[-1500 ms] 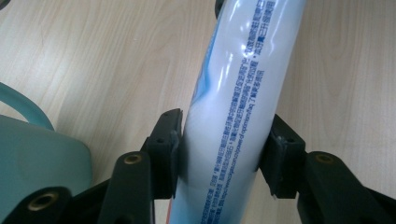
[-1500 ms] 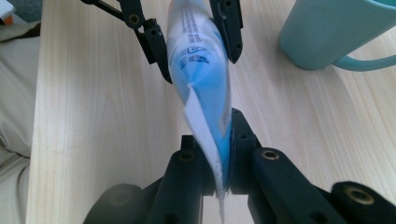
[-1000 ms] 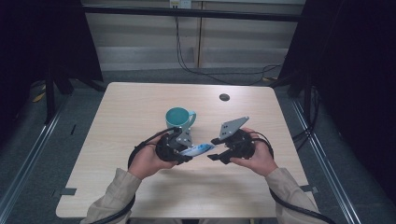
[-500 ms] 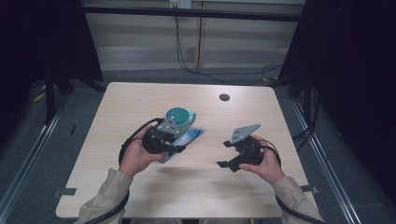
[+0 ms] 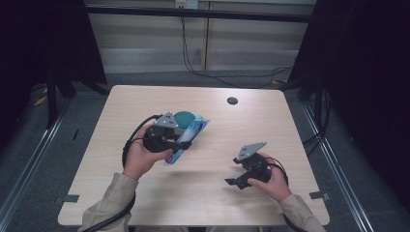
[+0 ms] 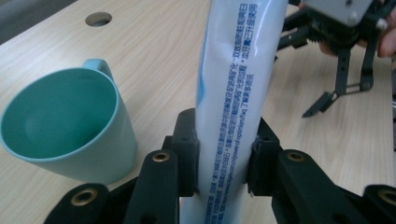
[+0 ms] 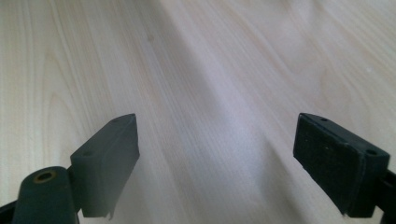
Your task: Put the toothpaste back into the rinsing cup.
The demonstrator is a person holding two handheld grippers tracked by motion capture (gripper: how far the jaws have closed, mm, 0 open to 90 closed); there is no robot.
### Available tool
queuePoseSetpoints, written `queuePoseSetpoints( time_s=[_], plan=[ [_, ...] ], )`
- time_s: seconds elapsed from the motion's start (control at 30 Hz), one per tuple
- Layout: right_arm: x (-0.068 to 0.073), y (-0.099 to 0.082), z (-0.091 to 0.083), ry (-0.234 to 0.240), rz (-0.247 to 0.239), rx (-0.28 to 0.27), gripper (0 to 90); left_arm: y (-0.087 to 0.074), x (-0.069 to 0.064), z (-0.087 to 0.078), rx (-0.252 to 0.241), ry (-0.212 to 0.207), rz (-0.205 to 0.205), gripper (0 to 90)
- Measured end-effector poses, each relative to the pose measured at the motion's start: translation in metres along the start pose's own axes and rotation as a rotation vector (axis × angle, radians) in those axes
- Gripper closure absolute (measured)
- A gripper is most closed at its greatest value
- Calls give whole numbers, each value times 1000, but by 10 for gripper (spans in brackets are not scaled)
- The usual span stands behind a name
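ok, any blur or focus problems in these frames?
High view: dark surround, evenly lit table, soft detail. Left gripper view: toothpaste tube print sharp near the jaws, teal mug crisp. Right gripper view: wood grain smeared by motion, pads soft-edged.

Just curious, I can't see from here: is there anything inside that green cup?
The left gripper view looks into the cup: its teal inner wall and most of its floor are bare. The near rim hides the closest bit. The toothpaste tube is outside, beside it.
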State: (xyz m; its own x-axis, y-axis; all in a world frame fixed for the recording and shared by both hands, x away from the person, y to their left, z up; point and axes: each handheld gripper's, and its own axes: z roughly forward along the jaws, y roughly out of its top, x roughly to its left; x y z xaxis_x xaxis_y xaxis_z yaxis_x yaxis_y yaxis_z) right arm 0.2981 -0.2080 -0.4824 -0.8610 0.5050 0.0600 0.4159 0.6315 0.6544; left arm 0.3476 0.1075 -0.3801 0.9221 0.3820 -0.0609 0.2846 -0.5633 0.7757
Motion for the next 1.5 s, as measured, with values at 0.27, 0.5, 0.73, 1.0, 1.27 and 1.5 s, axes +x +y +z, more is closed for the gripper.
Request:
queuePoseSetpoints(
  time_s=[0.27,0.5,0.73,1.0,1.27,1.5],
  plan=[
    [4,-11,8,-25,-8,16,139,4,5,-4,-49,10,-31,700],
    [6,-16,11,-45,-21,19,138,5,9,-7,-84,37,-57,700],
    [7,-21,11,-52,1,-9,130,8,15,-12,-128,67,-82,700],
    [6,-29,11,-53,9,-67,118,13,19,-18,-164,87,-104,700],
    [6,-33,11,-58,13,-97,117,18,22,-21,-197,115,-122,700],
    [6,-33,11,-56,13,-98,116,22,23,-23,-224,136,-136,700]
  ],
)
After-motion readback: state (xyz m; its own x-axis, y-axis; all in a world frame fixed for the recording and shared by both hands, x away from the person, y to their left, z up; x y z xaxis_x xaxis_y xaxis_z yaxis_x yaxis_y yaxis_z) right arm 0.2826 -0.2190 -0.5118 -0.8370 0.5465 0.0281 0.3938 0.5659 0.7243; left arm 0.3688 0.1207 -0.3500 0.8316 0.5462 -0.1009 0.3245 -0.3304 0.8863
